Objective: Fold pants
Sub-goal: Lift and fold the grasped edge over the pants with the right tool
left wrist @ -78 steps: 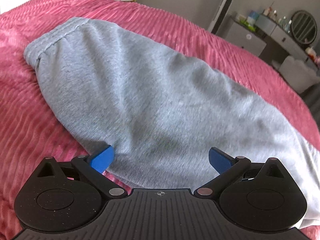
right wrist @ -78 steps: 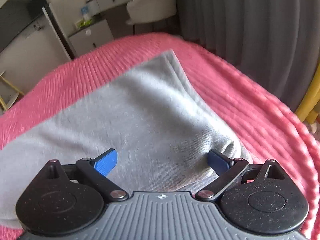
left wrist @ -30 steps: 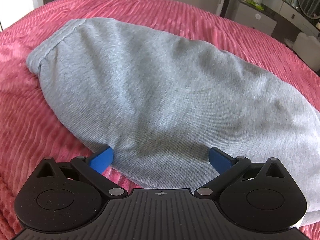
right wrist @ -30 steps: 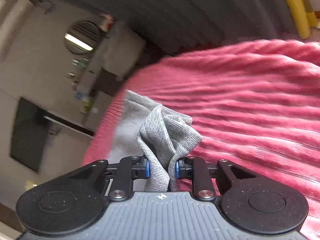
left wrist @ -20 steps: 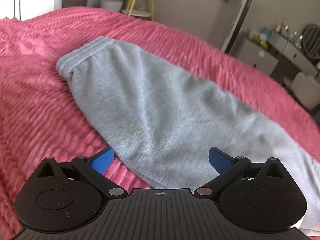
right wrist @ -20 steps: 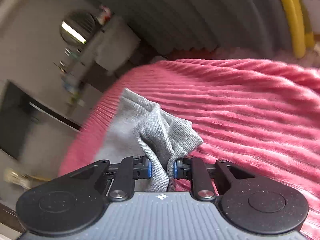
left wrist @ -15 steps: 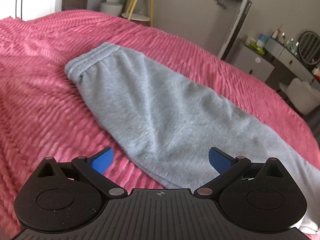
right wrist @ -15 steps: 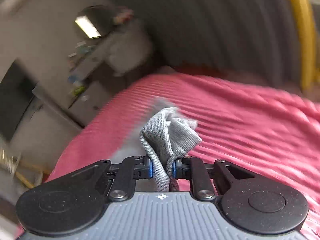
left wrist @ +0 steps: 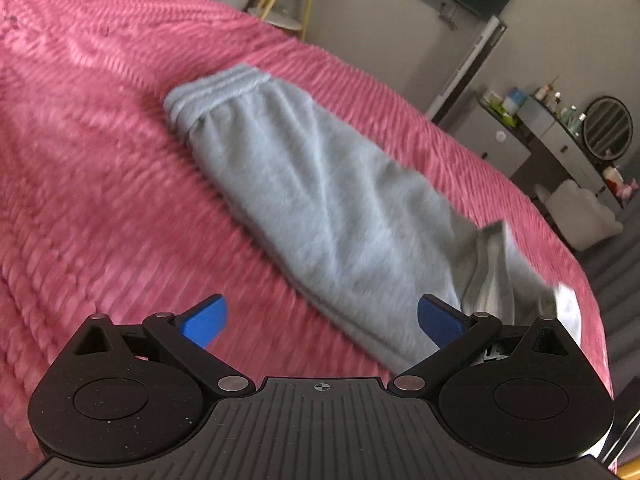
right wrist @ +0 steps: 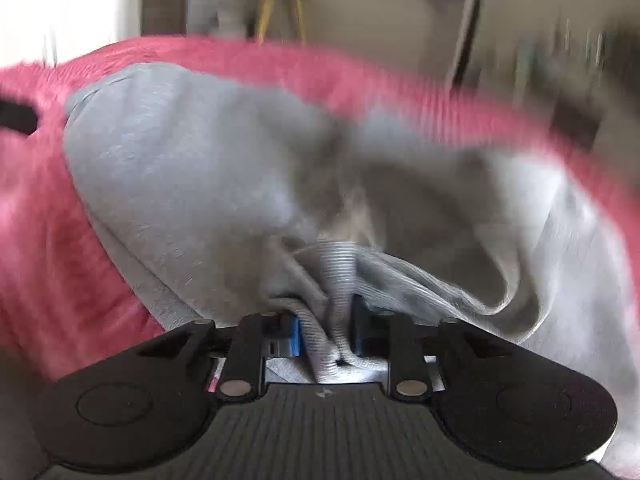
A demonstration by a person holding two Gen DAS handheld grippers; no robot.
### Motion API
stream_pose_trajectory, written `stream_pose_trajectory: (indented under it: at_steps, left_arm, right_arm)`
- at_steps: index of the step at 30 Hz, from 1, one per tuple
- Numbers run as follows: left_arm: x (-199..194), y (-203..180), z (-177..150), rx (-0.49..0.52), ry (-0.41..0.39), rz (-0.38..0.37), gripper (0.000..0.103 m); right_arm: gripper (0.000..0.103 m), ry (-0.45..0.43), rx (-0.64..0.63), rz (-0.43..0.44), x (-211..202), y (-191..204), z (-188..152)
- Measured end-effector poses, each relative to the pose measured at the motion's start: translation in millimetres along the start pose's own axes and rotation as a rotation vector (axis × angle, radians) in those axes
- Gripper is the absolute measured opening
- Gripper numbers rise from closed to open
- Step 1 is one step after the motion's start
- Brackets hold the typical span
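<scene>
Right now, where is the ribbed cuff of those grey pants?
In the right wrist view, the ribbed cuff sits low centre, bunched between the right gripper pads, over the pink bedspread.

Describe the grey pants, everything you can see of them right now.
The grey pants are soft, fleecy sweatpants lying lengthwise on the pink ribbed bedspread. The gathered elastic waistband lies at the far end, flat on the cover. At the other end the ribbed cuff is bunched between the pads of the right gripper, whose jaws have just been opening slightly, and the leg is lifted and doubled back over the body in loose folds. The left gripper hangs open above the near edge, touching nothing.
</scene>
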State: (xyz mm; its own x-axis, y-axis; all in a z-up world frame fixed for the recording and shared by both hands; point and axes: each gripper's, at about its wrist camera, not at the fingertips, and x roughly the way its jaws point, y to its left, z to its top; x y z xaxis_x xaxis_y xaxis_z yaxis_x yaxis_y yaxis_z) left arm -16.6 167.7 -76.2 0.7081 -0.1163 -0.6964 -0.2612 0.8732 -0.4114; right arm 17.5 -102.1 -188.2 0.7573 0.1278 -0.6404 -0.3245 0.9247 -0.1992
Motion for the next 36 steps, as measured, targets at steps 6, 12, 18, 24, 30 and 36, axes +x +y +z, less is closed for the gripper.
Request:
stream_pose_trajectory:
  at_steps: [6,12,18,24,30,36]
  left_arm:
    - [15,-9,-7,0.020,0.043,-0.032,0.103]
    - [8,-39,-12,0.108,0.030,-0.128,0.103]
    - [12,-96,-15,0.190,0.041,-0.276,0.103]
    - [47,-152,-35,0.276,0.066,-0.317,0.103]
    - [47,-155,-59,0.424,0.105,-0.373,0.103]
    - [52,-145,-55,0.396,0.163,-0.379,0.103]
  right_arm:
    - [0.072,0.030,0.196,0.209,-41,-38,3]
    - [0.097,-0.202,0.597,0.191,-103,-113,-28]
    - [0.096,-0.188,1.217,0.197,-97,-195,-97]
    - [0.096,-0.209,1.271,0.236,-107,-202,-116]
    - [0.097,-0.196,1.298,0.255,-96,-206,-121]
    - [0.097,-0.211,1.372,0.292,-92,-212,-131]
